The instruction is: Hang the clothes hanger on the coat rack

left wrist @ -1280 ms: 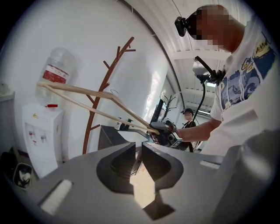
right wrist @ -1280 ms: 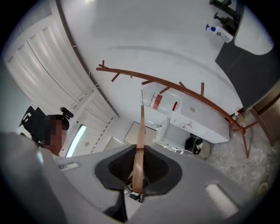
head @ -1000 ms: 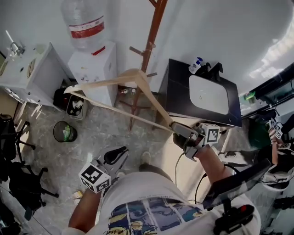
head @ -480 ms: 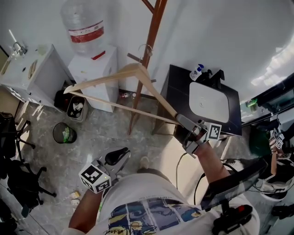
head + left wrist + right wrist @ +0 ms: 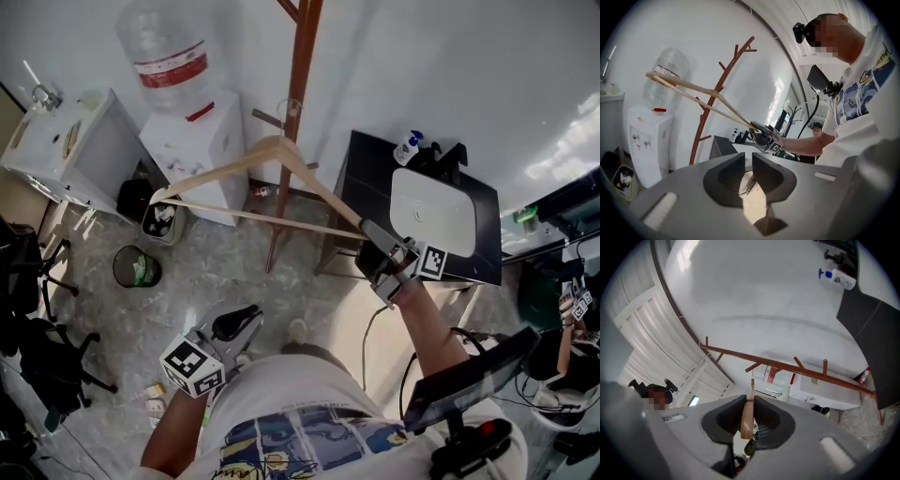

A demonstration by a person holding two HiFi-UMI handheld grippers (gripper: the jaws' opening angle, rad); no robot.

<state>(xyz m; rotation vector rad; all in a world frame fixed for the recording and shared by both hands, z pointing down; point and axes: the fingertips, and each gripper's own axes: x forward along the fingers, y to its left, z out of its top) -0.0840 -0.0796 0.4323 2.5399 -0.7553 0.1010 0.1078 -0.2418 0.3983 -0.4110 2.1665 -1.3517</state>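
Wood is what you are carrying: the pale wooden clothes hanger [image 5: 277, 146] is up in the air, stretched out sideways in front of the brown coat rack [image 5: 298, 84]. Its peak sits just beside the rack's trunk. One shoulder tip is in your right gripper [image 5: 375, 239], and the far tip reaches out over the small bin at the foot of the water dispenser [image 5: 192, 150].

In the right gripper view the jaws are pinched flat on that wooden end [image 5: 747, 416], with the rack's trunk [image 5: 787, 367] running across the wall beyond. The wire hook is thin and faint from above. It seems to hang close by the trunk, but you cannot tell from here whether it touches a peg.

Your left gripper [image 5: 234, 323] is low by your torso, well apart from the hanger. Its jaws [image 5: 747, 171] stand a narrow slit apart with nothing between them.

A second ago your right gripper was over the pale floor, short of the black cabinet [image 5: 370, 169]. Now it is over the cabinet's near corner. The hanger has gone with it towards the wall, and the grip looks the same. The left gripper has barely shifted.
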